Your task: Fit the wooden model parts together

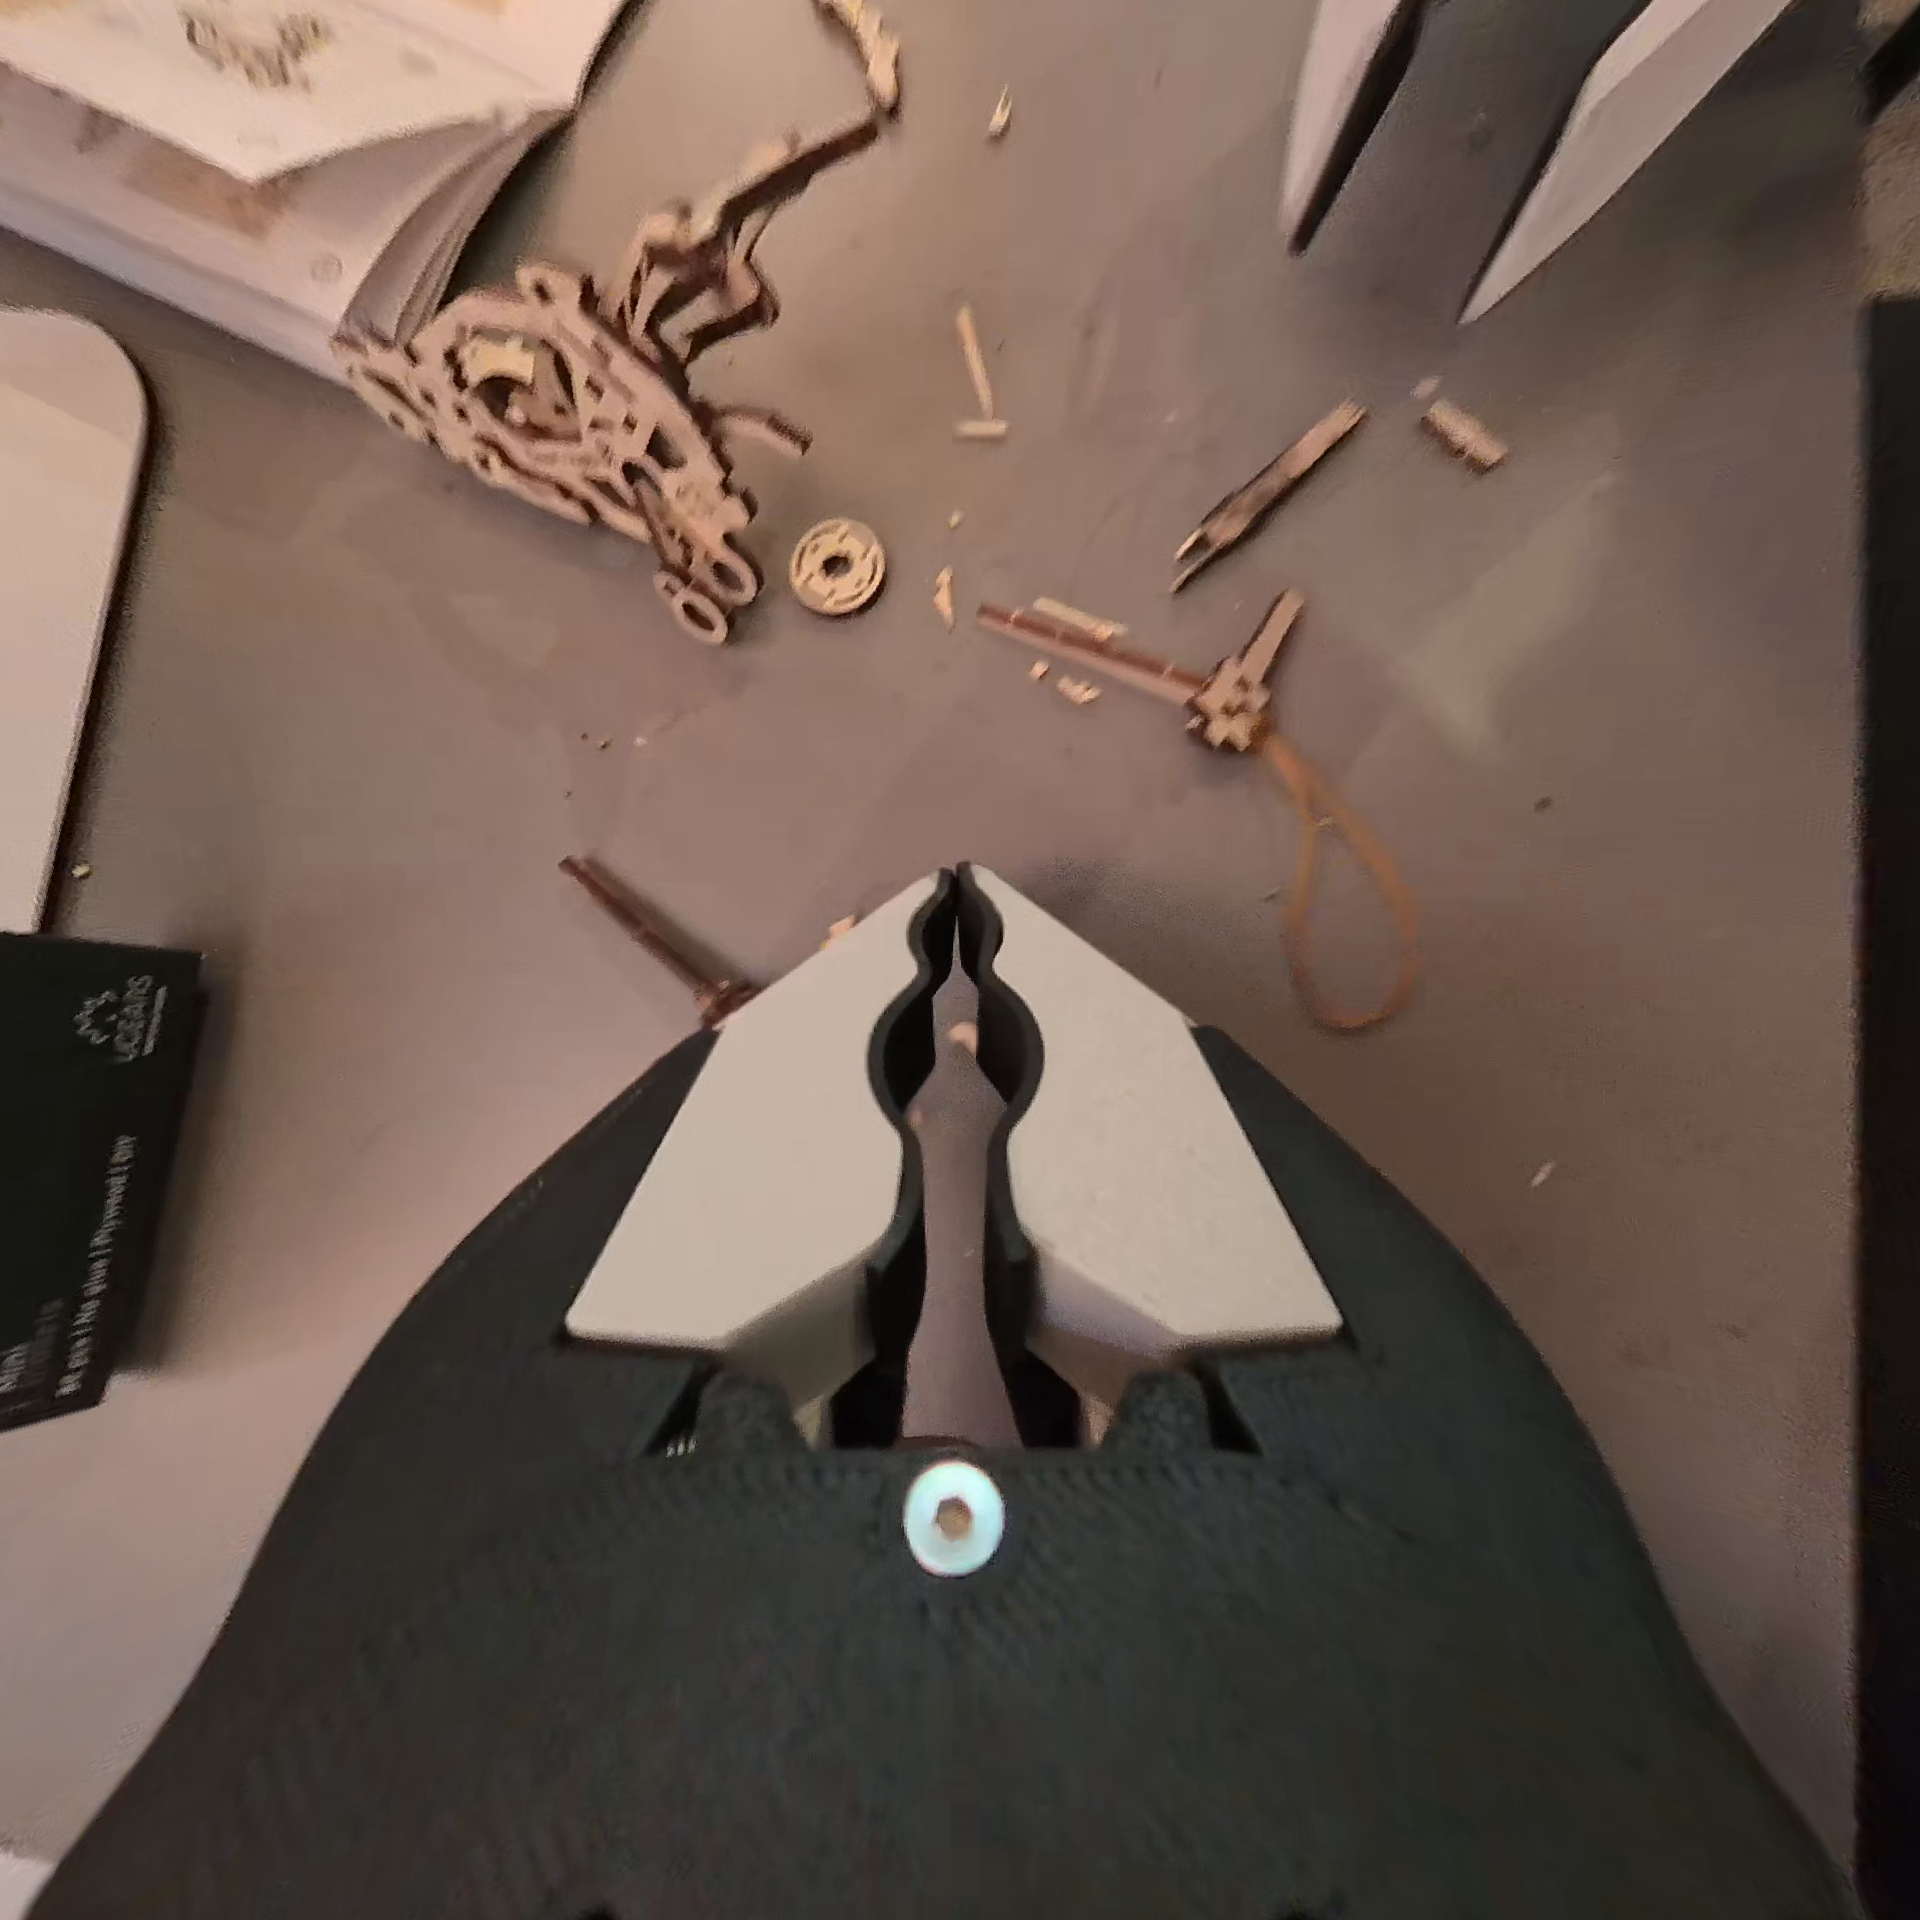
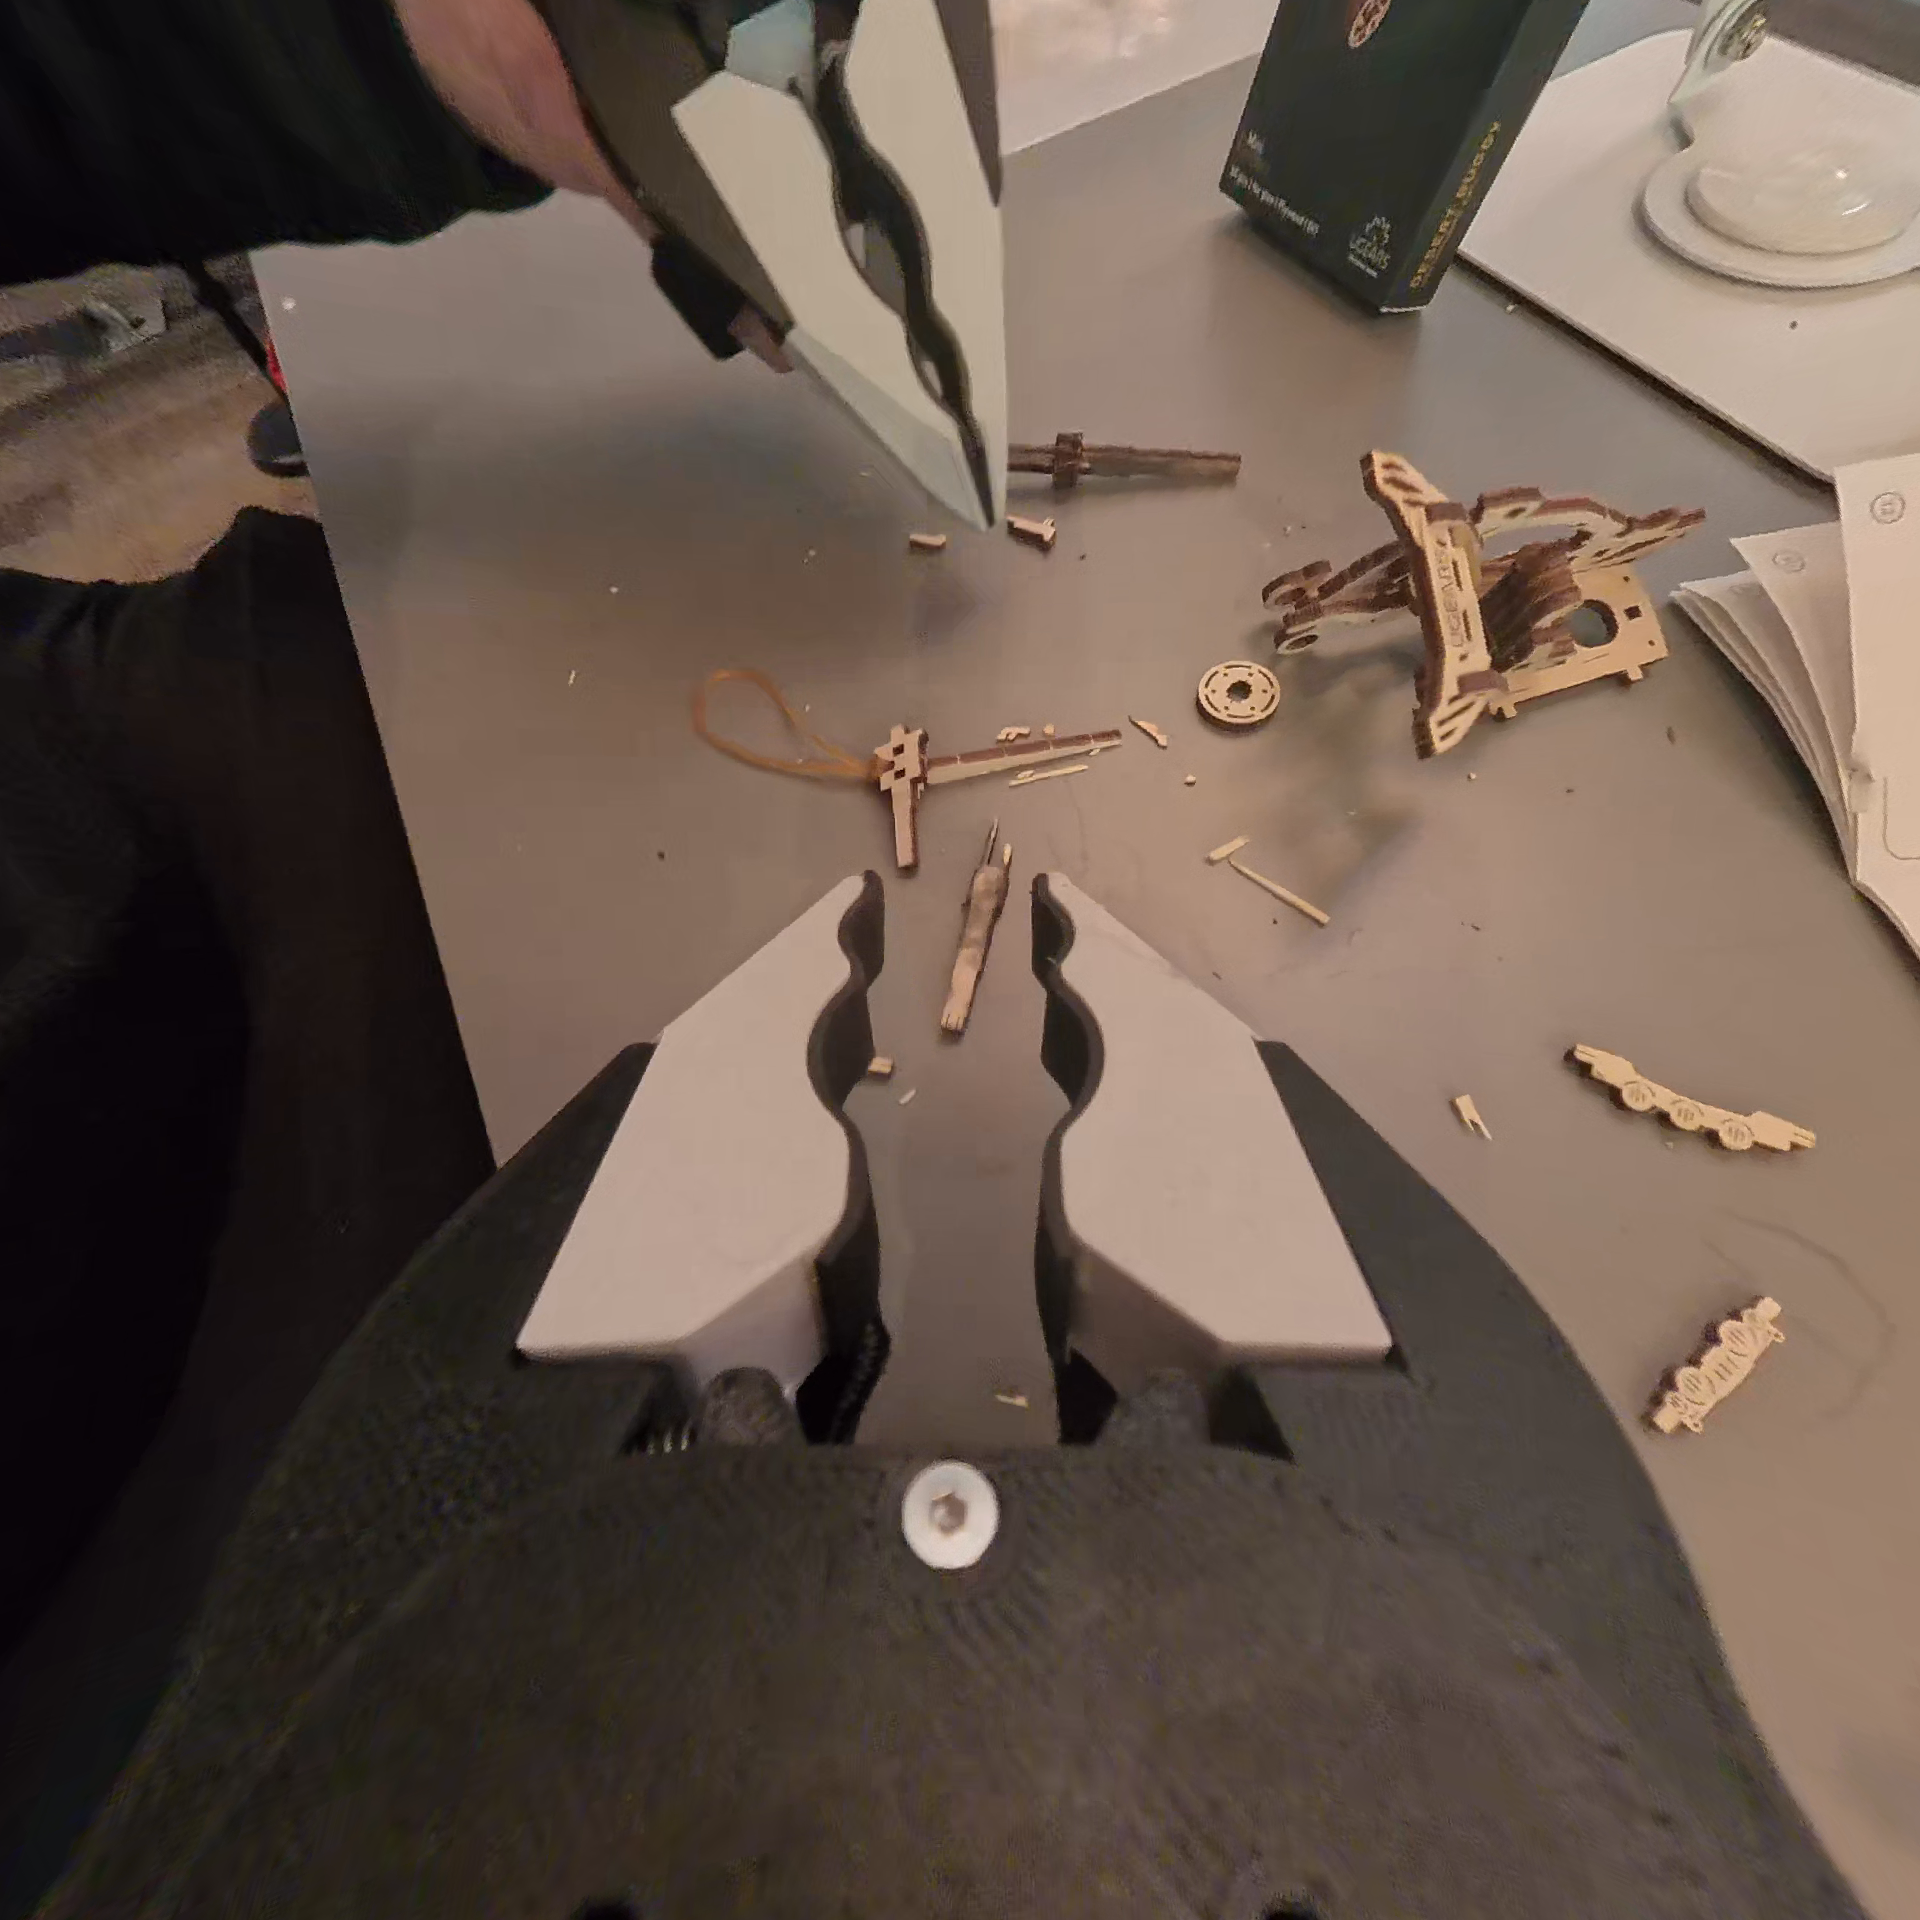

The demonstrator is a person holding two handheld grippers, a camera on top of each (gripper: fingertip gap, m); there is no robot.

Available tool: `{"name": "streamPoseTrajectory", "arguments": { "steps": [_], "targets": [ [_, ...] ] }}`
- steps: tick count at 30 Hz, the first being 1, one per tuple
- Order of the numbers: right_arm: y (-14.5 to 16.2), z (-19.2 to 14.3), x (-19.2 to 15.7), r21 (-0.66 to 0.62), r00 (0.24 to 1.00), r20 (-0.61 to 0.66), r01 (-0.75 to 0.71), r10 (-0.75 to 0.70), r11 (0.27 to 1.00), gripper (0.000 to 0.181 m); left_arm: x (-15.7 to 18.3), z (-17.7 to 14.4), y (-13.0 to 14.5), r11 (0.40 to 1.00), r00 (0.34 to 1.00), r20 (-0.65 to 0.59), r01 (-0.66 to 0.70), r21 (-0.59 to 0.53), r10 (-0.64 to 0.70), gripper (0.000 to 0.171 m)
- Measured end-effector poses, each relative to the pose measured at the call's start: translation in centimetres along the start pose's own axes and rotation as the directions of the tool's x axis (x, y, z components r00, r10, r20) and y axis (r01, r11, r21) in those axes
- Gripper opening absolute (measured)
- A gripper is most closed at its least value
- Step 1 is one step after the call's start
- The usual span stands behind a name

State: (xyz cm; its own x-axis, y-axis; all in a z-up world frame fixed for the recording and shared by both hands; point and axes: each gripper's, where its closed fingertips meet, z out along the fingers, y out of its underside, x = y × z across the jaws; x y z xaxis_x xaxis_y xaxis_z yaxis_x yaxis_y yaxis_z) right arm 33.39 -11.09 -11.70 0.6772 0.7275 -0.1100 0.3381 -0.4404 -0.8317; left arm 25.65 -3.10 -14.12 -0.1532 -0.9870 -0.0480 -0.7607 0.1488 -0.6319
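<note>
So your left tongs point(image 2: 982, 499) were pressed together, gripping nothing, tips hovering over the grey surface point(image 2: 623, 582) by a geared axle point(image 2: 1122, 462). Your right tongs point(image 2: 956, 894) were spread around a thin wooden stick point(image 2: 971, 956), with the half-built wooden model point(image 2: 1475, 613) off right.

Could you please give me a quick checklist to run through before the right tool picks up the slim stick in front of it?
1. Right tool open: ok, jaws apart.
2. Slim wooden stick lined up between its fingers: ok.
3. Stick clear of neighbours: ok, the T-shaped axle part lies apart, beyond it.
4. Left tool out of the way: ok, shut near the geared axle, far side.
5. Left tool empty: cannot tell.
6. Half-built wooden model undisturbed: ok, resting on the grey table.
</note>
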Motion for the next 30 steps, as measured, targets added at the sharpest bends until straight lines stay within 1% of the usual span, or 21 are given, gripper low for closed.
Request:
{"name": "streamPoseTrajectory", "arguments": {
  "steps": [2,3,4,6,7,8,9,11,14,16,18,23,26,28,30],
  "targets": [
    [-0.4,0.2,-0.2,0.005,1.0,-0.009,0.018,-0.018,1.0,0.027,1.3,0.0,-1.0,0.999,0.999,-0.029,0.018,0.044,-0.016,0.0],
    [-0.5,0.4,-0.4,0.001,0.999,-0.008,0.036,-0.036,0.999,0.026,1.4,-0.1,-1.0,0.999,1.0,-0.021,0.022,0.04,-0.021,0.0],
    [-0.4,0.6,-0.6,-0.01,0.999,-0.009,0.052,-0.052,0.999,0.027,0.8,-0.2,-0.6,1.0,1.0,0.026,0.013,0.016,-0.014,0.0],
    [-0.3,0.8,-0.9,-0.025,0.998,-0.002,0.069,-0.069,0.997,0.027,-0.3,-0.5,0.2,0.999,0.997,0.075,-0.018,-0.026,0.02,0.0],
    [-0.3,0.9,-1.0,-0.02,0.998,0.006,0.066,-0.066,0.998,0.028,-0.8,-0.5,0.6,0.999,0.997,0.079,-0.01,-0.05,0.014,0.002],
    [-0.3,0.9,-1.1,-0.014,0.998,0.012,0.06,-0.06,0.998,0.027,-1.4,-0.5,1.0,0.997,0.996,0.086,0.0,-0.072,0.007,0.009],
    [-0.4,0.8,-1.1,-0.009,0.998,0.016,0.056,-0.056,0.998,0.027,-1.8,-0.4,1.3,0.996,0.996,0.093,0.001,-0.09,0.007,0.012],
    [-0.5,0.7,-1.1,-0.005,0.998,0.013,0.053,-0.053,0.999,0.027,-2.2,-0.4,1.8,0.992,0.995,0.102,0.008,-0.129,0.005,0.015],
    [-0.5,0.6,-1.1,0.002,0.999,0.013,0.048,-0.048,0.999,0.027,-1.9,0.2,2.2,0.989,0.997,0.081,0.025,-0.145,-0.014,0.014],
    [-0.5,0.6,-1.0,0.001,0.999,0.012,0.047,-0.047,0.999,0.027,-2.0,0.7,2.8,0.985,0.996,0.086,0.028,-0.17,-0.014,0.008],
    [-0.4,0.6,-0.9,0.0,0.999,0.014,0.045,-0.045,0.999,0.027,-2.0,0.9,2.6,0.987,0.996,0.081,0.054,-0.154,-0.042,0.002],
    [-0.1,0.6,-0.7,-0.009,0.998,0.004,0.059,-0.059,0.998,0.026,-2.0,0.9,2.1,0.992,0.994,0.098,0.049,-0.116,-0.038,0.001],
    [-0.3,0.6,-0.7,0.003,0.999,0.002,0.051,-0.051,0.999,0.026,-1.3,0.4,0.7,0.995,0.994,0.071,0.089,-0.035,-0.086,0.001],
    [-0.7,0.6,-0.9,0.02,0.999,0.002,0.045,-0.045,0.999,0.026,-0.2,0.0,-0.5,0.993,0.993,0.017,0.115,0.024,-0.116,0.001],
    [-0.8,0.9,-0.9,0.014,0.997,-0.015,0.074,-0.074,0.997,0.026,1.1,-0.2,-1.4,0.991,0.992,-0.036,0.125,0.051,-0.123,0.001]
  ]
}}
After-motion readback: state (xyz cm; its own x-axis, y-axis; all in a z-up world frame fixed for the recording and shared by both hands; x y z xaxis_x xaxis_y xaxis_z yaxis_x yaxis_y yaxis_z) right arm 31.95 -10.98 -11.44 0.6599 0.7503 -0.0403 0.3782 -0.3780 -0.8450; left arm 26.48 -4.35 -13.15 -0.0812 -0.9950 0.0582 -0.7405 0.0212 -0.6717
